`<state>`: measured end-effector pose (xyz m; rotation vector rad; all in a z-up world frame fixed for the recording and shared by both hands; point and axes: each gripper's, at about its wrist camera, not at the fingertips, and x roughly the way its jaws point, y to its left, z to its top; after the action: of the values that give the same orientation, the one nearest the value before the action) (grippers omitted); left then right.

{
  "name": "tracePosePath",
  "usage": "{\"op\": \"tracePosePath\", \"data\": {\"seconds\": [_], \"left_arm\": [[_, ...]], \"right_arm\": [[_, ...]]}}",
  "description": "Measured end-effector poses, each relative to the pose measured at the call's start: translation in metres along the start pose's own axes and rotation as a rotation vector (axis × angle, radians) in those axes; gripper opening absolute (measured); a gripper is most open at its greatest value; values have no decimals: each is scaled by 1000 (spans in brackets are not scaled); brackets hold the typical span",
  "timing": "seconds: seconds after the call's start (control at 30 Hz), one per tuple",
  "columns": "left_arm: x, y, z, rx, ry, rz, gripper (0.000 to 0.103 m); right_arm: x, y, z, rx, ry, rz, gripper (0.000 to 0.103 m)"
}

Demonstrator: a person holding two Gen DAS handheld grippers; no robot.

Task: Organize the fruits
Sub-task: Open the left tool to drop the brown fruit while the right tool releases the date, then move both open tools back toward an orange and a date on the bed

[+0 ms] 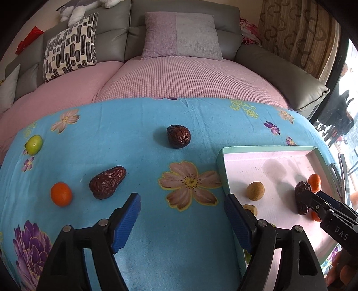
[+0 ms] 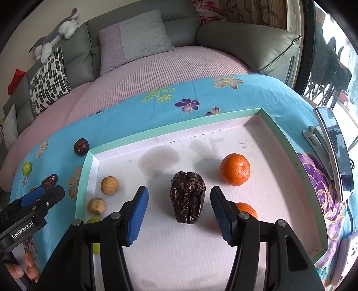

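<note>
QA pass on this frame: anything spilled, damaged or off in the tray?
Nothing spilled or broken. Only oddity: greyish stains on the tray floor behind the date, which stands between the open right gripper fingers.

The left wrist view looks forward and down between the left claw [image 1: 182, 207] from close above the blue flowered cloth [image 1: 143, 145], toward the grey sofa [image 1: 183, 13]. The right wrist view sits close over the tray [image 2: 288, 143], also facing the sofa [image 2: 246, 33]. Both share the tray [image 1: 221, 165], the wrinkled date [image 2: 188, 197] in it [image 1: 302, 197], and the cloth [image 2: 134, 112]; each catches the other claw at its edge.
</note>
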<state>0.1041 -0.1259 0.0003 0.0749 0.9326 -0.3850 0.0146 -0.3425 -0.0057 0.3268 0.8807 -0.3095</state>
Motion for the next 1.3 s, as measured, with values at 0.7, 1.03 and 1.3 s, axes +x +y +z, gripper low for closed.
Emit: {"op": "tracePosePath", "data": {"seconds": [0.7,1.03,1.3], "left_arm": [[12,12,-9,-27,17,82,103],[1,25,-11,-50,-21,80,103],[-13,37,-11,-71,-63,57,103]], "right_arm": [[2,9,-3,-70,-17,-59,87],[-4,9,0,-53,-73,-50,87],[-6,23,3,-65,-88,-21,87]]}}
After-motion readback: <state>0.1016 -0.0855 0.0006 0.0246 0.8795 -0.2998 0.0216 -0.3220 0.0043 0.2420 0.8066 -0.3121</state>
